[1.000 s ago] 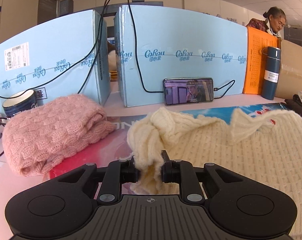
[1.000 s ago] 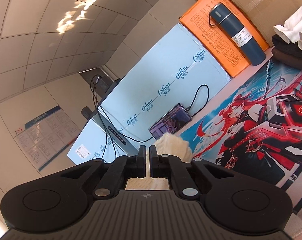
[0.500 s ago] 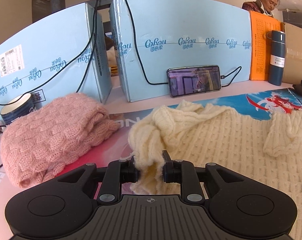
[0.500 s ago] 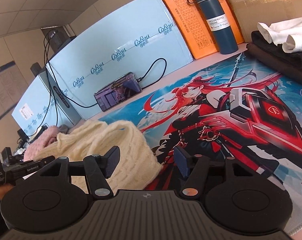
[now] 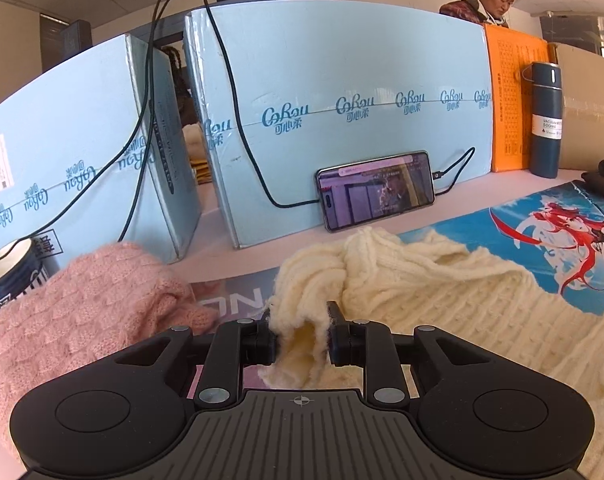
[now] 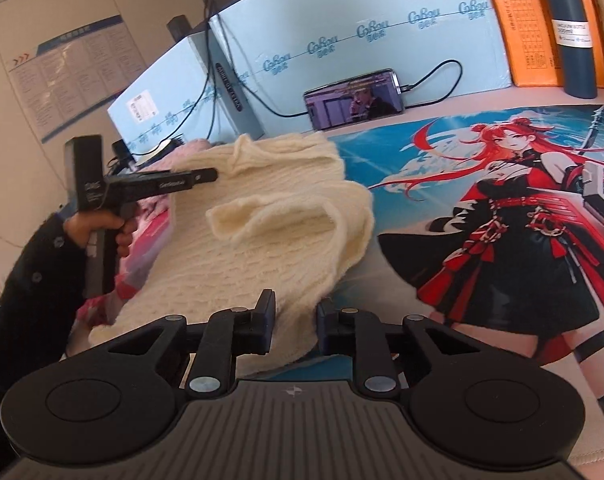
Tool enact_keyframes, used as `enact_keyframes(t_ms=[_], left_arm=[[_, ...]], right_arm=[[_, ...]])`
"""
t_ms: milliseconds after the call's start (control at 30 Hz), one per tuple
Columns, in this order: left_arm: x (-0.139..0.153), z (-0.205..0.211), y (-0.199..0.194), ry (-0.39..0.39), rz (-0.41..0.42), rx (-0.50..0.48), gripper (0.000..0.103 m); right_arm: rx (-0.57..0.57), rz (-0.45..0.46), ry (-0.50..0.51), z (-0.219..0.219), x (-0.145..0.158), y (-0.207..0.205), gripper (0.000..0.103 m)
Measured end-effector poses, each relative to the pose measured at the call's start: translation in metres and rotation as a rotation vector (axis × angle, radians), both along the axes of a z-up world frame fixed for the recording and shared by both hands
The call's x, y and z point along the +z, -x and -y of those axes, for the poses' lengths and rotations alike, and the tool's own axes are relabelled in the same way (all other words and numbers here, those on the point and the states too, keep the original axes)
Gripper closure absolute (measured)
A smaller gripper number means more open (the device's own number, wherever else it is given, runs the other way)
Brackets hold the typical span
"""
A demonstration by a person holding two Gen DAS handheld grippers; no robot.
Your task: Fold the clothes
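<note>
while cream sweater [image 6: 278, 216] lies on surface [image 6: 441, 118] over printed mat [image 6: 501, 200], left hand-held gripper [image 5: 300, 338] pinches bunched knit edge, likely anchoring it; right hand-held gripper [image 6: 296, 320] half-open around near hem, grasp not yet made. pink sweater [image 5: 74, 300] beside, apart.

A cream sweater [image 5: 441, 292] with a bumpy knit is seen at the middle of the left wrist view. At 9 o'clock from it a pink sweater [image 5: 78, 320] with a twisty knit is seen. Both black grippers [image 5: 300, 336] [image 6: 296, 322] are seen low down. At 3 o'clock a blue mat [image 6: 501, 208] is printed with a red-haired cartoon girl in black and red. At 12 o'clock, light blue boxes [image 5: 341, 92] carry darker blue letters. At 1 o'clock an orange board [image 5: 513, 100] and a dark blue bottle [image 5: 545, 120] are seen.
</note>
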State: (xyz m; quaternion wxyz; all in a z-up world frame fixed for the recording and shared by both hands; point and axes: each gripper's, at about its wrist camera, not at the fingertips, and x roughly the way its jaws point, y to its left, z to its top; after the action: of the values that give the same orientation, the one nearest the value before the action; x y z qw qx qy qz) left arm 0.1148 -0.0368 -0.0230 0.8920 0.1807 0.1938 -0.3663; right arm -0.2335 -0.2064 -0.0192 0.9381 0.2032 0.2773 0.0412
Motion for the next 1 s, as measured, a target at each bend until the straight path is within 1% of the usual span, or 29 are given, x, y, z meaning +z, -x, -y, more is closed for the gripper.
enact_keyframes(t_ms=[33,67,100,133,167,200,233,267,333,367,467,533,600,633,700,733,800,833,900,1000], left_arm=[[0.000,0.006,-0.001,-0.021,0.016,0.010,0.064],[-0.001,0.009,-0.001,-0.036,0.046,0.037,0.045],[0.000,0.008,0.000,-0.041,0.069,0.058,0.035],[0.002,0.003,0.001,-0.029,0.085,0.074,0.024],[0.004,-0.002,0.003,-0.017,0.100,0.090,0.019],[0.007,-0.012,0.003,0.000,0.079,0.102,0.018],[0.009,-0.021,0.004,0.016,0.058,0.114,0.016],[0.012,-0.031,0.004,0.032,0.036,0.126,0.014],[0.011,-0.047,0.009,0.055,-0.039,0.124,0.014],[0.010,-0.055,0.011,0.067,-0.076,0.122,0.014],[0.004,-0.067,0.021,0.087,-0.158,0.078,0.014],[-0.002,-0.068,0.026,0.091,-0.208,0.034,0.014],[-0.009,-0.064,0.028,0.075,-0.233,0.006,0.014],[-0.012,-0.061,0.029,0.067,-0.245,-0.008,0.014],[-0.018,-0.056,0.030,0.059,-0.262,-0.029,0.014],[-0.019,-0.054,0.029,0.062,-0.275,-0.041,0.014],[-0.020,-0.049,0.028,0.066,-0.286,-0.060,0.014],[-0.020,-0.046,0.028,0.067,-0.285,-0.067,0.014],[-0.020,-0.036,0.025,0.059,-0.274,-0.077,0.013],[-0.022,-0.023,0.018,0.054,-0.270,-0.100,0.013]], right_arm=[[0.046,0.006,0.007,-0.007,0.001,0.001,0.079],[0.068,0.009,0.016,-0.011,0.003,0.001,0.072],[0.063,0.011,0.028,-0.012,0.004,0.001,0.066],[0.058,0.012,0.040,-0.013,0.006,0.000,0.056],[0.045,0.015,0.055,-0.013,0.008,0.000,0.052],[0.023,0.021,0.074,-0.010,0.011,0.000,0.052],[0.013,0.027,0.094,-0.009,0.013,-0.003,0.048],[0.016,0.032,0.118,-0.008,0.015,-0.007,0.043],[0.022,0.041,0.164,-0.006,0.019,-0.016,0.037],[0.025,0.046,0.187,-0.005,0.021,-0.020,0.036],[0.077,0.034,0.266,-0.011,0.019,-0.042,0.030],[0.093,0.017,0.317,-0.017,0.018,-0.057,0.030],[0.113,0.005,0.343,-0.020,0.015,-0.070,0.030],[0.126,0.001,0.349,-0.021,0.014,-0.075,0.032],[0.140,-0.015,0.346,-0.023,0.010,-0.083,0.050],[0.137,-0.022,0.346,-0.024,0.008,-0.085,0.066],[0.139,-0.016,0.337,-0.025,0.006,-0.083,0.078],[0.147,-0.012,0.318,-0.025,0.006,-0.081,0.086],[0.185,-0.008,0.281,-0.030,0.007,-0.077,0.089],[0.232,-0.008,0.301,-0.045,0.006,-0.074,0.089]])
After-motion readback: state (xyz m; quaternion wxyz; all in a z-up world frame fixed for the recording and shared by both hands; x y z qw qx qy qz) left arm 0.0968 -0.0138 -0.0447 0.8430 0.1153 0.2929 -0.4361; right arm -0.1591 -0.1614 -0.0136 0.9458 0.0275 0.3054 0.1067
